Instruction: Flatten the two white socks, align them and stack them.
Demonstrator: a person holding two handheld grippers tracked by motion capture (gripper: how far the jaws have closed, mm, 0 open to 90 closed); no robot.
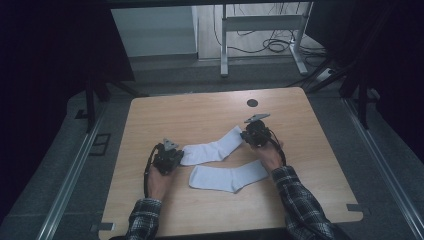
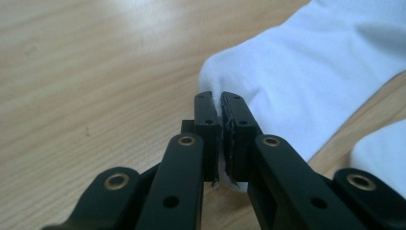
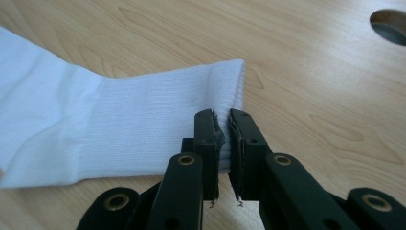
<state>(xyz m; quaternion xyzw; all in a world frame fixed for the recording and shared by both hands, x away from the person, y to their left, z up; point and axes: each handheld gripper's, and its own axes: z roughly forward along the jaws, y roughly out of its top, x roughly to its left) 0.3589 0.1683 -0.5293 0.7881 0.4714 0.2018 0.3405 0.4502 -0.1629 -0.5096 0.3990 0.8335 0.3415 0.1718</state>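
Two white socks lie on the wooden table [image 1: 190, 112]. The farther sock [image 1: 212, 150] stretches between both grippers. My left gripper [image 1: 180, 158] is at its toe end, and in the left gripper view the jaws [image 2: 220, 103] are shut with a fold of the sock's toe [image 2: 297, 81] pinched between the pads. My right gripper [image 1: 245, 135] is at the cuff end, and its jaws [image 3: 221, 117] are shut on the ribbed cuff edge [image 3: 143, 124]. The nearer sock [image 1: 227, 177] lies loose just in front, and its edge [image 2: 383, 153] shows at the right of the left gripper view.
A round cable hole [image 1: 252, 103] sits near the table's far edge, also seen as the hole [image 3: 390, 24] at the top right of the right gripper view. Behind the table stand a white desk frame [image 1: 260, 25] and cables on the floor. Bare wood surrounds the socks.
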